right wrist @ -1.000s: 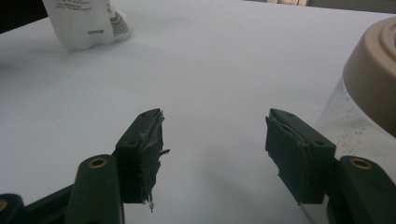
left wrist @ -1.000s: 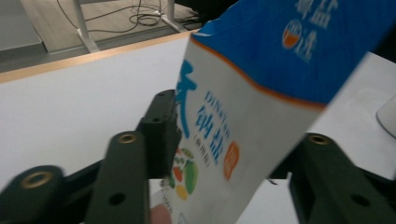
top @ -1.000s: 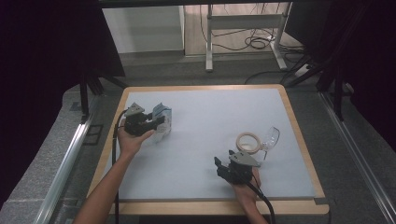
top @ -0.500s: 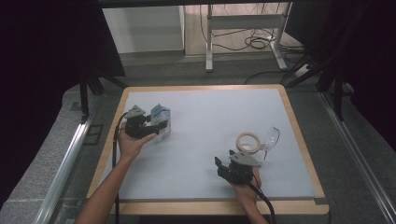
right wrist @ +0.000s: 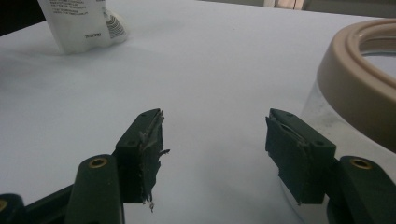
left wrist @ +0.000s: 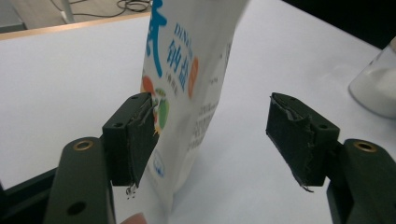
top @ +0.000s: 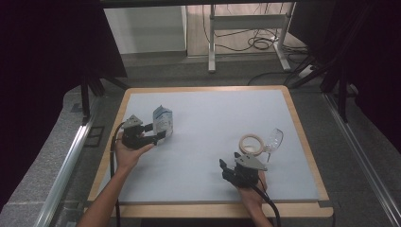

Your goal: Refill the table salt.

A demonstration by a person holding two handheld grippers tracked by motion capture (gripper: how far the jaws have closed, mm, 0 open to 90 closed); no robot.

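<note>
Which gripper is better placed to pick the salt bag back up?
Left. The left gripper has just opened with the salt bag upright between its jaws. The right gripper sits far across the table, beside the jar.

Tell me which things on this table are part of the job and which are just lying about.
In use: salt bag, standing between the open left gripper.
Nearby, untouched: tan-rimmed jar, wine glass, beside the open right gripper.

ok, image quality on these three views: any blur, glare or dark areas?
High view: even light on the table, black surroundings, wine glass faint. Left gripper view: salt bag sharp at the print, top blown out. Right gripper view: fingers sharp, tape roll soft.
</note>
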